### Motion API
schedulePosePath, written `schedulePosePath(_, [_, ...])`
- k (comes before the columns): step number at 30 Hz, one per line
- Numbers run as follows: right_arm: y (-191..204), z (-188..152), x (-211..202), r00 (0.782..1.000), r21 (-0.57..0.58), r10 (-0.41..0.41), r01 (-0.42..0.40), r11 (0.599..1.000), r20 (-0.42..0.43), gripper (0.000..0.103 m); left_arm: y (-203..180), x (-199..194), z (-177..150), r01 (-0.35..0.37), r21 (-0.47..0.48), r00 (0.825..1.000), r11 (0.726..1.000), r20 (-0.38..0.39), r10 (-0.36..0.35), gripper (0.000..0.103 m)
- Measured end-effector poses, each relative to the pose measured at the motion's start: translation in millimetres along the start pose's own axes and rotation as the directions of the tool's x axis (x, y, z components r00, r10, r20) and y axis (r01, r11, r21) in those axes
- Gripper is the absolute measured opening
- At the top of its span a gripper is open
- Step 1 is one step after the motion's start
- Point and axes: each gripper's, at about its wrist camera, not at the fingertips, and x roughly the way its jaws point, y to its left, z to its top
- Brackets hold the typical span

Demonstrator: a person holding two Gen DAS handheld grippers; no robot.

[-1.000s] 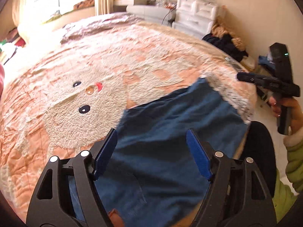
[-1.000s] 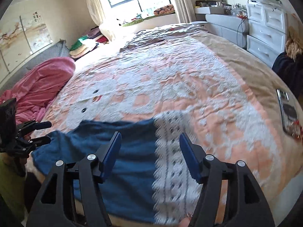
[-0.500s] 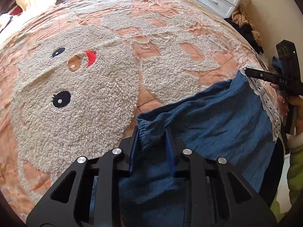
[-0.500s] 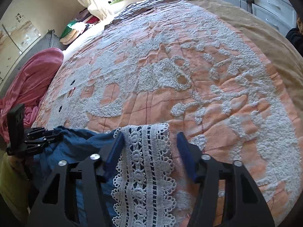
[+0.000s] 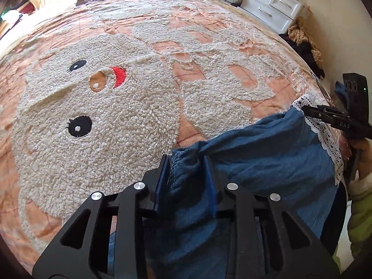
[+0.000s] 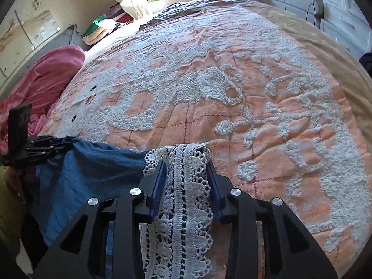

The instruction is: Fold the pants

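Left gripper [image 5: 187, 160] angled downward, jaws just closed on the denim edge; right gripper [image 6: 186, 160] angled downward, jaws just closing on the lace hem.

Pants [image 5: 267, 162] run under the left gripper [image 5: 187, 174] and off the bottom edge — near end unseen. Cloth between the blue pads [image 5: 162, 181] hides their inner faces. In the right view the lace hem [image 6: 183, 186] fills the right gripper [image 6: 186, 181] and also leaves the frame at the bottom. Hand [image 5: 362, 153] on the right gripper is cut by the picture edge; sleeve [image 5: 360, 220] too. Dresser [image 5: 272, 2] top is cropped. Folded stack [image 6: 100, 30] by the window — too small to tell items.
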Motion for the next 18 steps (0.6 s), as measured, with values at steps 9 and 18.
schedulePosePath(9, [17,10,-42,0.985,-0.06,-0.054,0.064,0.996,0.164,0.013,-9,-11,7,-0.005,-0.017,0.996,1.0,0.087,0.007,0.003])
schedulePosePath(18, [0,15,5,0.995,0.024,-0.102,0.102,0.994,-0.015,0.033,-7,8,5,-0.078,-0.025,0.995,0.997,0.058,0.079,0.01])
